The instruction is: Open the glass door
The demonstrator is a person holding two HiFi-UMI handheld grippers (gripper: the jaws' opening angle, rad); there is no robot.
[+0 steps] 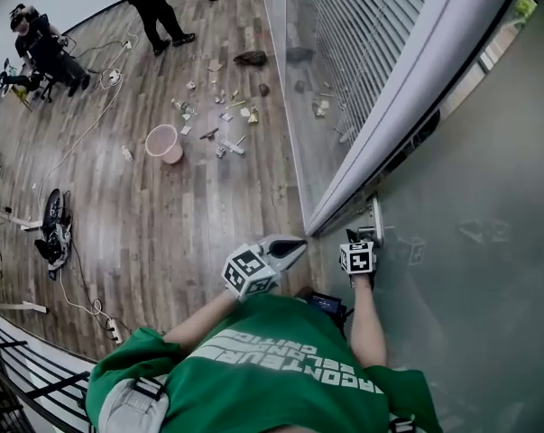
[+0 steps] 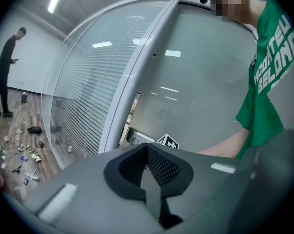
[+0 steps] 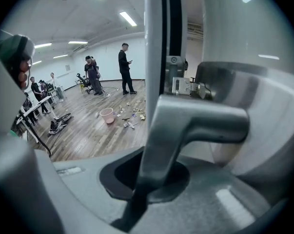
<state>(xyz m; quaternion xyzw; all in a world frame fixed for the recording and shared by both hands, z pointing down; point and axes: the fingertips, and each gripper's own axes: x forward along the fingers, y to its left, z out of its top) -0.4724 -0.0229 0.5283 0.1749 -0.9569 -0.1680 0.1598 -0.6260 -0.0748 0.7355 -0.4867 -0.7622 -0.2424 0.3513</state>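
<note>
The frosted glass door stands at the right of the head view, its frame post running up to the corner. My right gripper is at the door's metal lever handle. In the right gripper view the grey handle runs down between the jaws, and the right gripper is shut on it. My left gripper hovers just left of the door, apart from it. In its own view the left gripper is shut with nothing in it, and it faces the door's lock plate.
A glass wall with blinds runs back from the door post. On the wooden floor lie a pink bucket, scattered debris and cabled gear. One person stands far back; another sits at the left.
</note>
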